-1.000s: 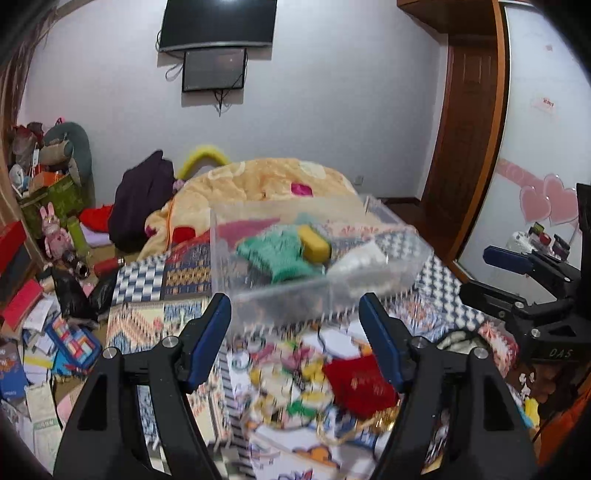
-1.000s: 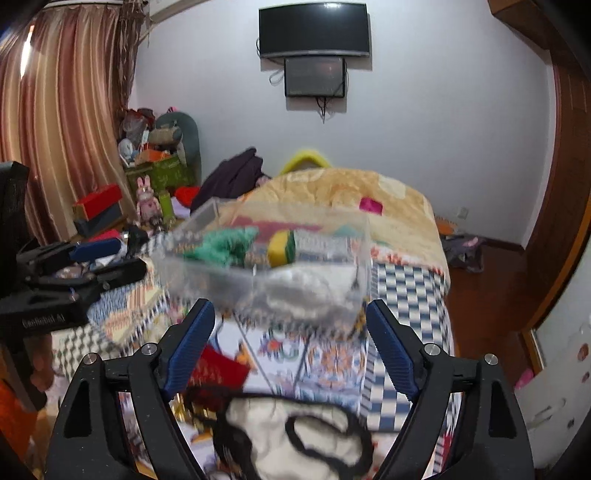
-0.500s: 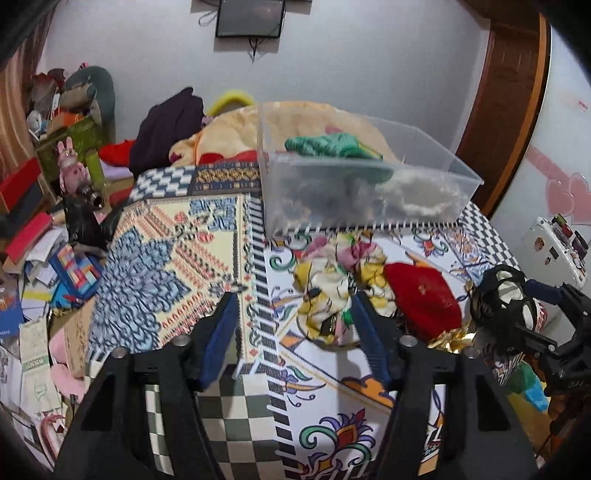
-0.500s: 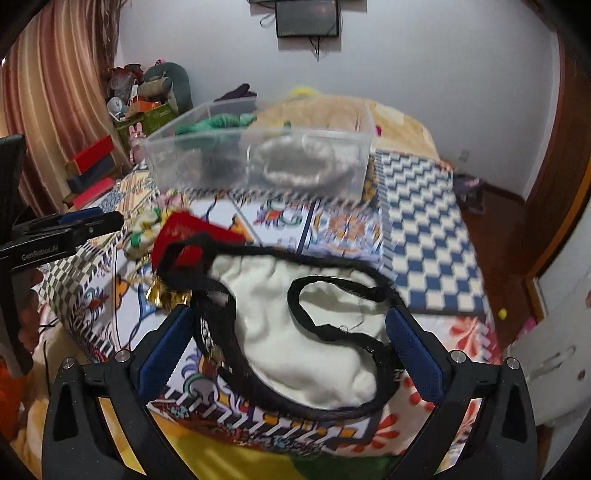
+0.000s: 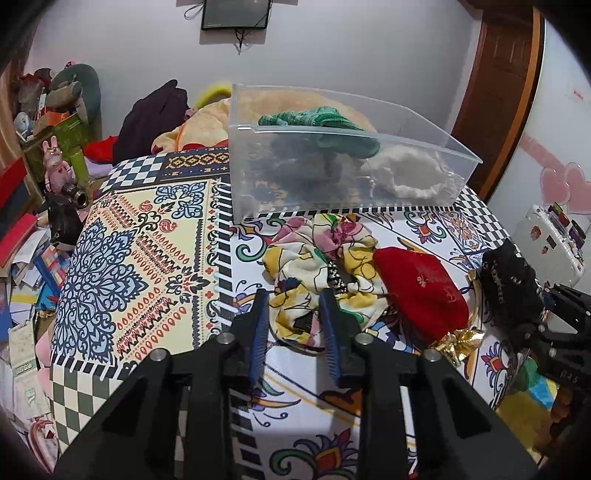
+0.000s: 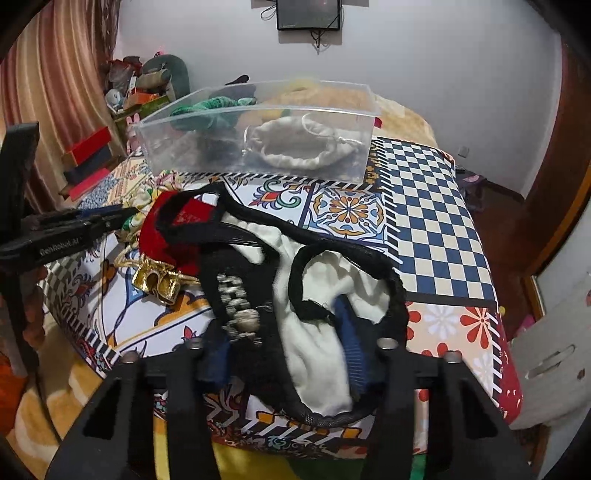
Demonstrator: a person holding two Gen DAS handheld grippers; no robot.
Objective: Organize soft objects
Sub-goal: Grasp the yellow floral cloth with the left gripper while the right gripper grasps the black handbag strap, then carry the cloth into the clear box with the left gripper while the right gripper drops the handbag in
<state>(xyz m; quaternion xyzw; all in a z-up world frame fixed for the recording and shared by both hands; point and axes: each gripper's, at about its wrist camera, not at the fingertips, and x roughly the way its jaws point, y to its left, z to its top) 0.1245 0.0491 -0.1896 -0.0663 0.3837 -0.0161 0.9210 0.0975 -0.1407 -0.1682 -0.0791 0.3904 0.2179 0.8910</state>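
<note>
patterned bedspread (image 5: 140, 258) under a crumpled (floral) scarf (image 5: 314, 266).

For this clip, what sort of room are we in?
Most likely a lived-in bedroom: a blanket-covered bed behind the patterned table, a wall-mounted TV, and curtains beside piled belongings.

A bin (image 5: 332, 184) sits at the far side of the patterned cloth (image 5: 140, 258), holding a knit piece (image 5: 325, 125) and a drawstring bag (image 6: 295, 147). Nearer lie a scrunchie (image 5: 317, 258), then a pouch (image 5: 417, 291) to its right (touching).
</note>
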